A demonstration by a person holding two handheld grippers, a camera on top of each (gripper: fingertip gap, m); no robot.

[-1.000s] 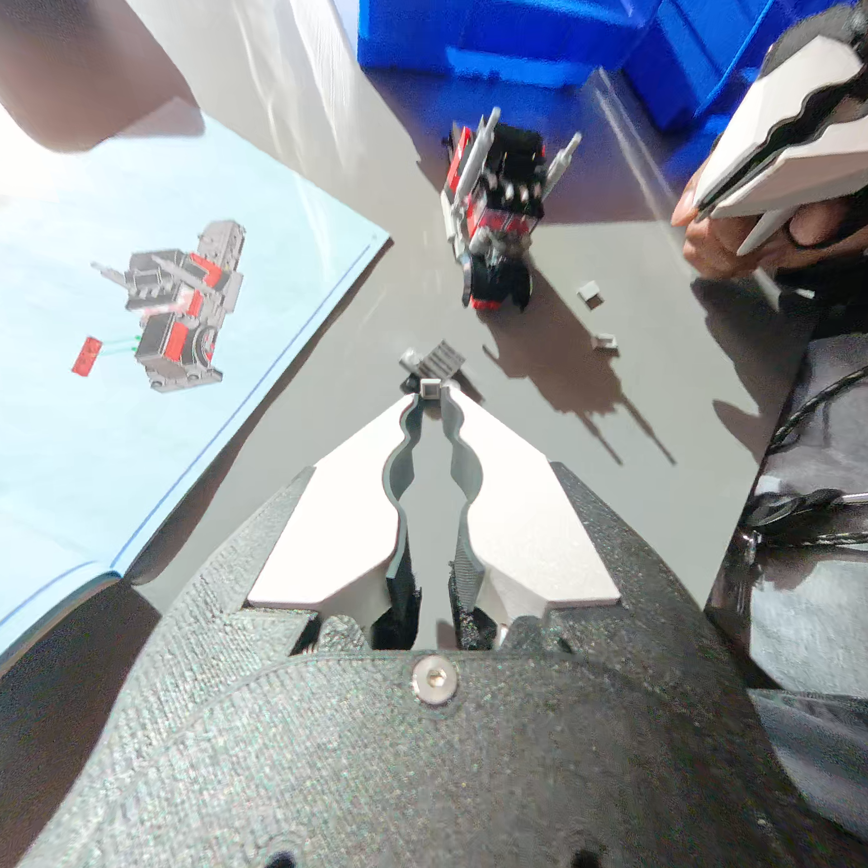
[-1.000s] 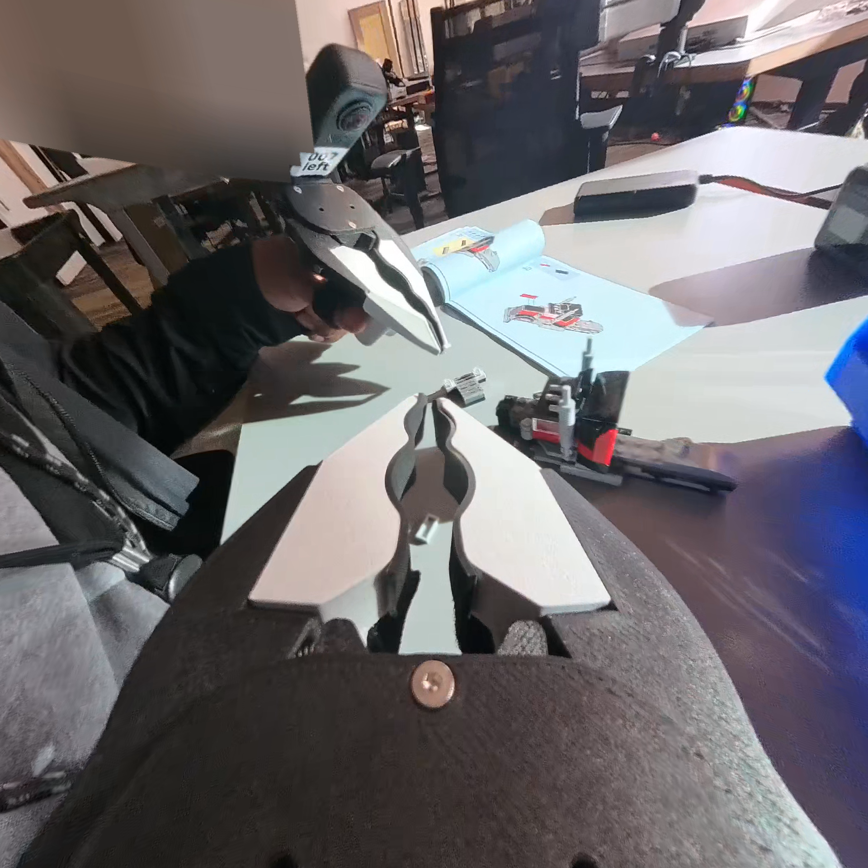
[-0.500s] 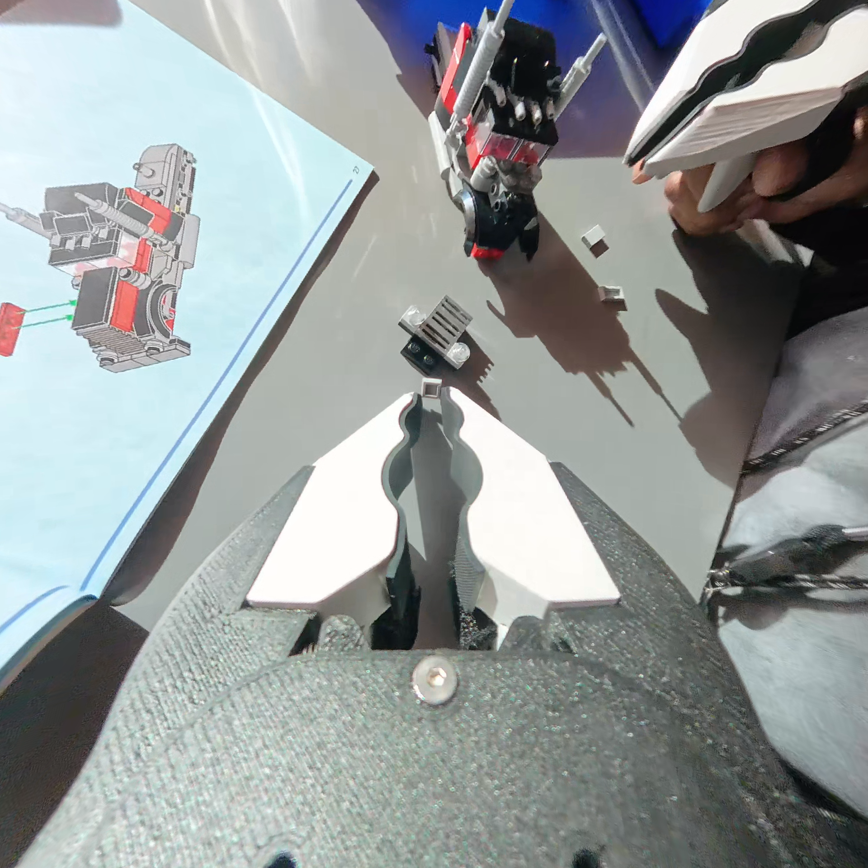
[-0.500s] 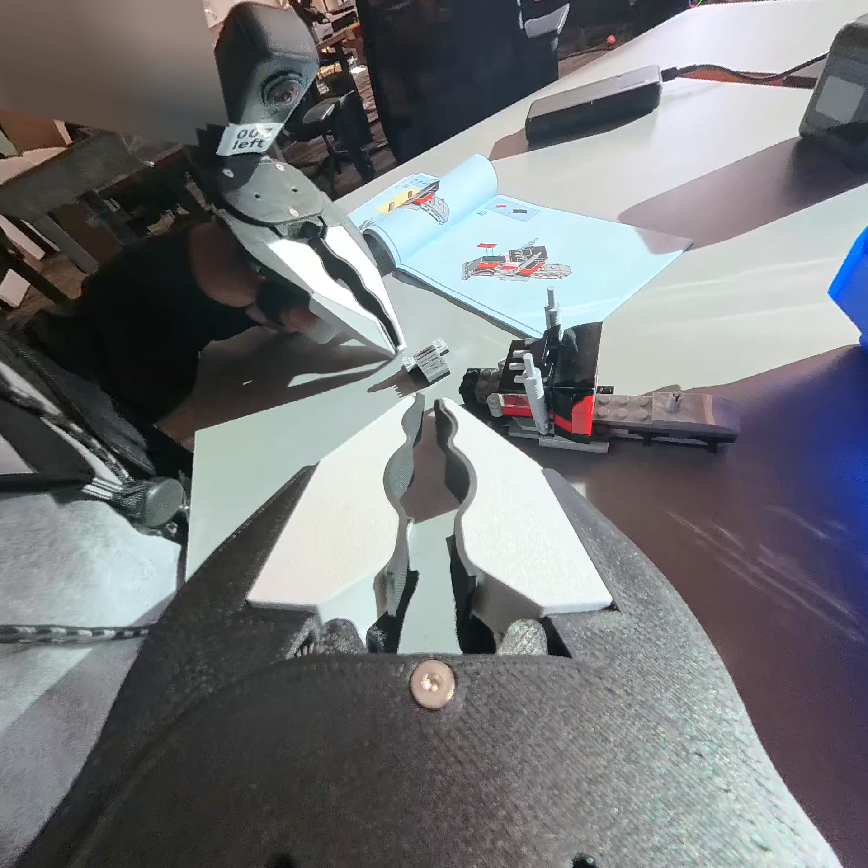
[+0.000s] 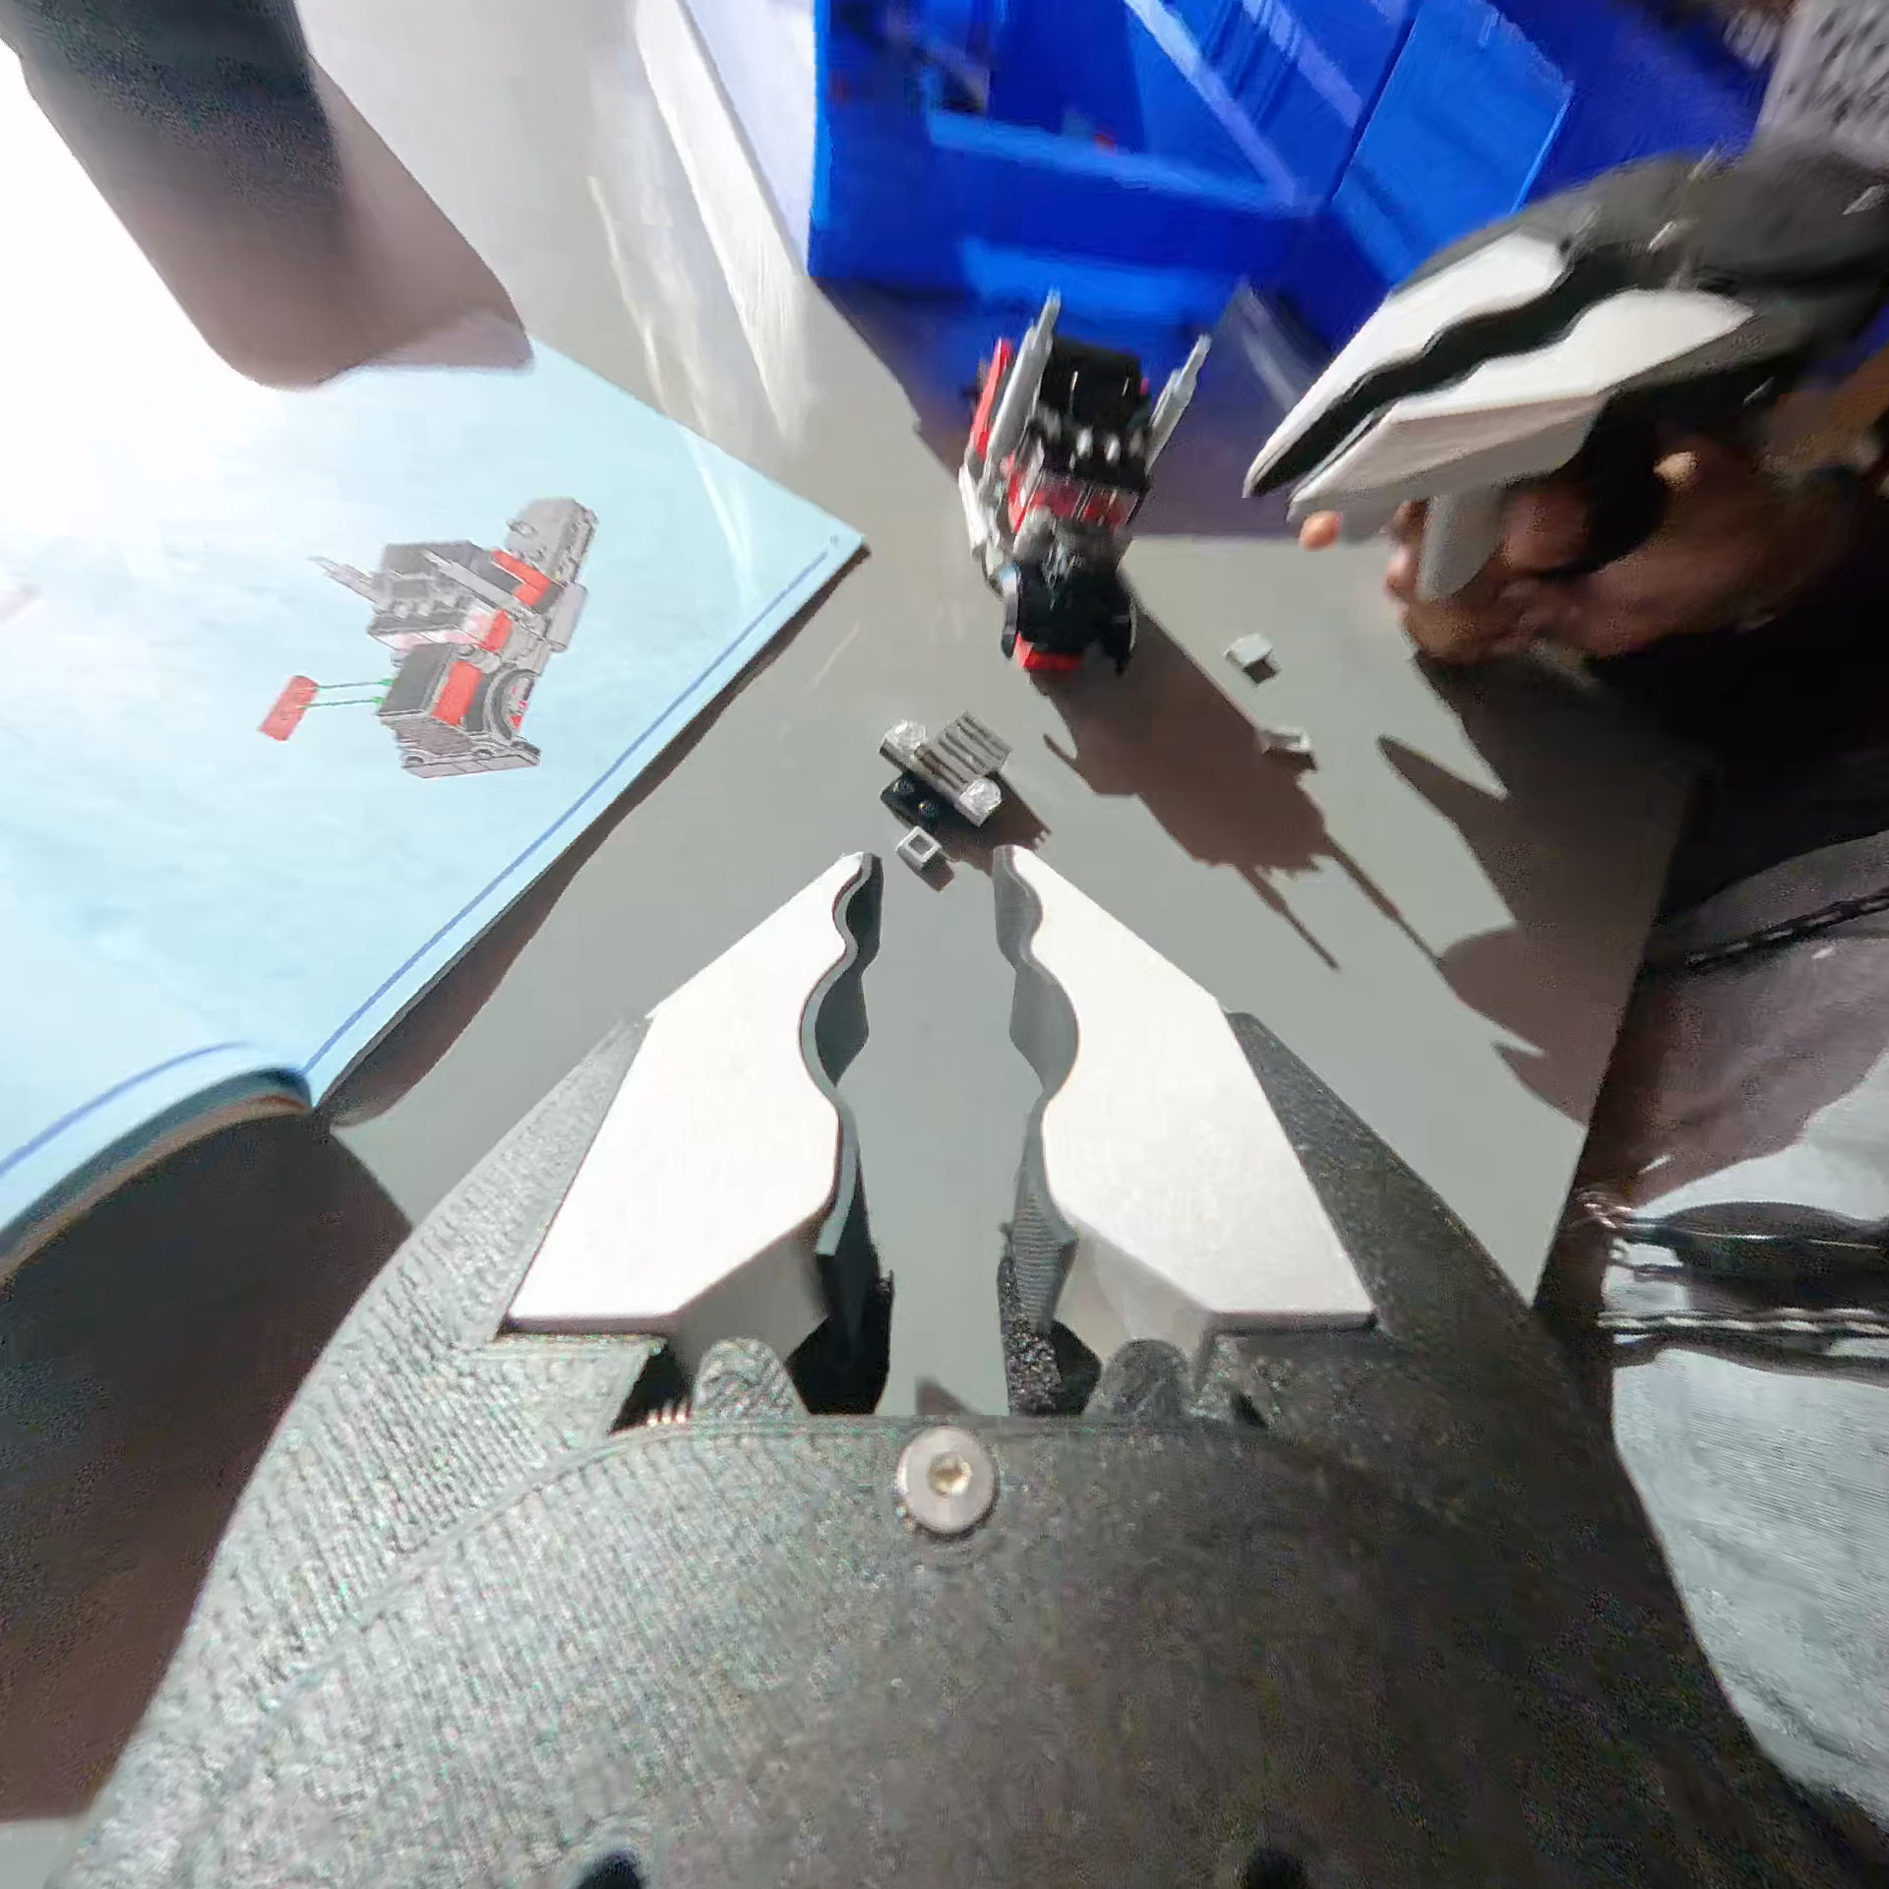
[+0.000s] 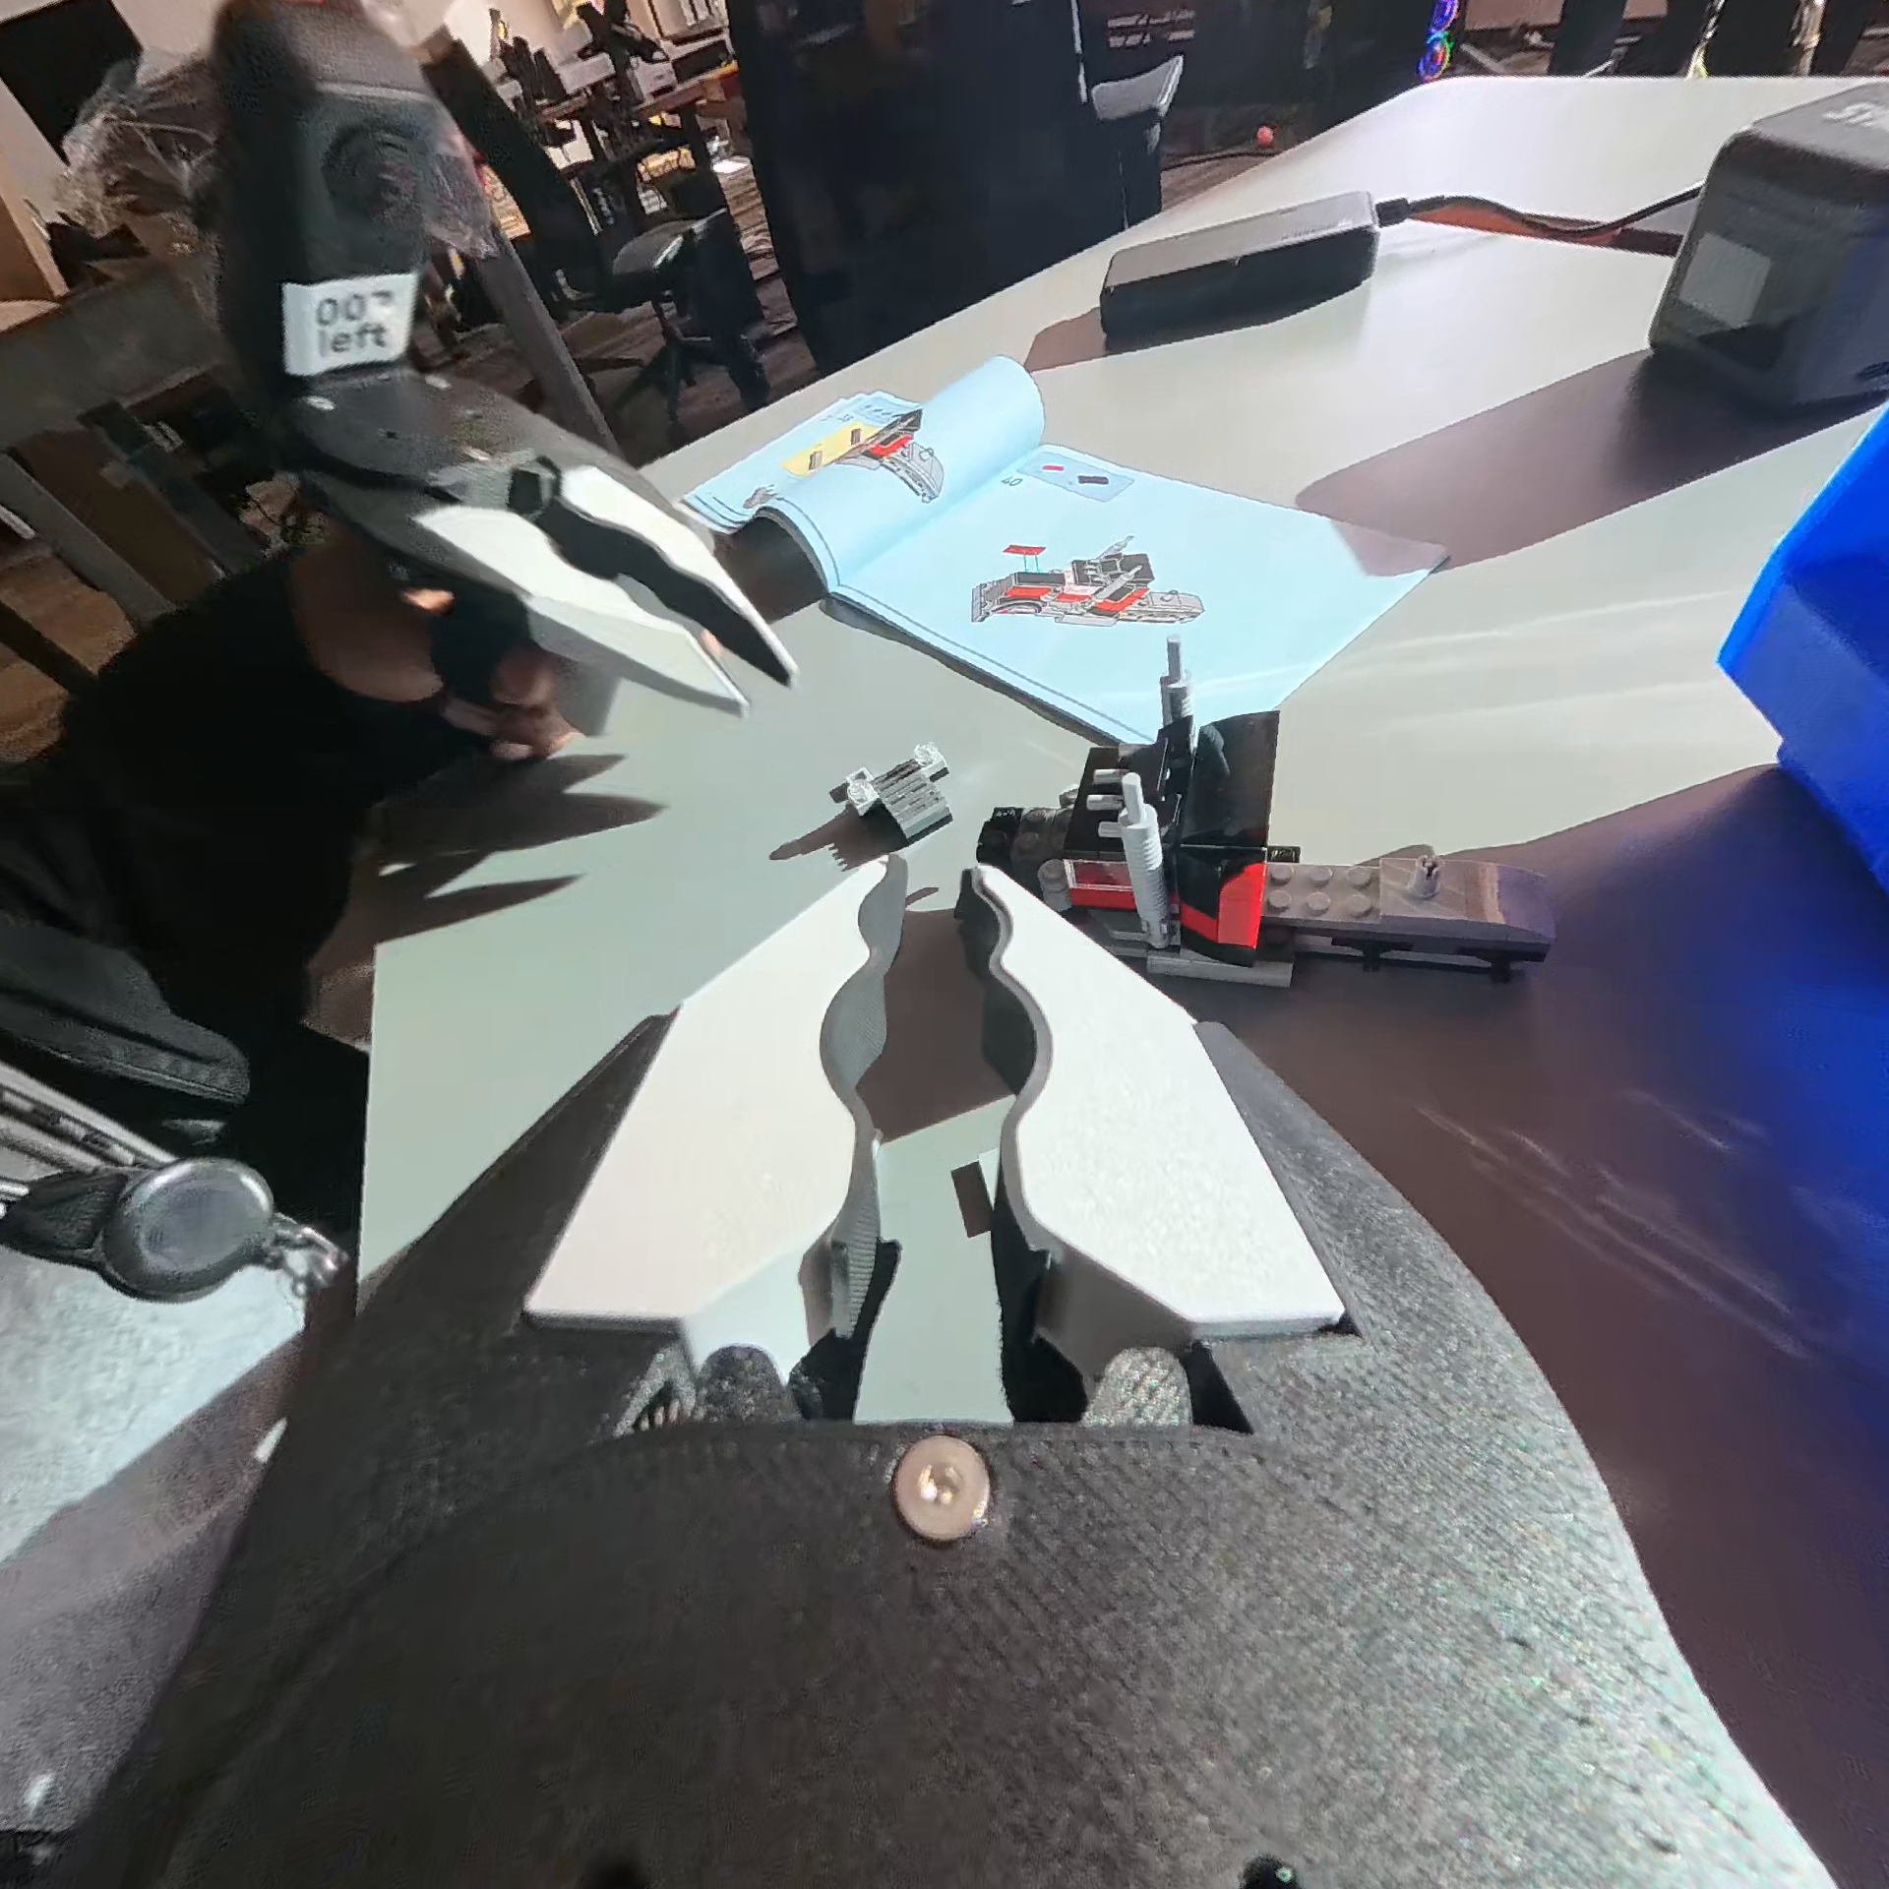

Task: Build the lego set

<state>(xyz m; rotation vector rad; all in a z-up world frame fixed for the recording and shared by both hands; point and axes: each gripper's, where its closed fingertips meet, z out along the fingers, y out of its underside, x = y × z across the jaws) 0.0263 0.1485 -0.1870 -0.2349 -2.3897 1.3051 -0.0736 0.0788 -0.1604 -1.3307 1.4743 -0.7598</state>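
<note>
My left gripper (image 5: 932,869) is open. A small grey square piece (image 5: 923,850) lies loose just ahead of its fingertips, touching neither pad. Right beyond it sits a grey grille sub-assembly (image 5: 946,767) on a black plate, also in the right wrist view (image 6: 900,792). The black-and-red lego truck (image 5: 1063,511) stands farther on; in the right wrist view (image 6: 1176,859) it lies just right of my right gripper (image 6: 935,874), which is open and empty. The left gripper (image 6: 765,687) hovers above the table left of the grille piece.
The open light-blue instruction booklet (image 5: 307,664) lies left of the pieces. Two small grey pieces (image 5: 1252,654) (image 5: 1288,738) lie right of the truck. Blue bins (image 5: 1124,153) stand behind it. A black box (image 6: 1237,261) and a black device (image 6: 1779,276) sit at the far table end. Left tips to right tips: about 12 cm. Left tips and right tips are each some 35 cm from the black device (image 6: 1779,276).
My left gripper opened and let go of the small grey piece it held at its tips; the piece now lies by the grille sub-assembly. My right gripper's jaws opened a little, with nothing between them.
</note>
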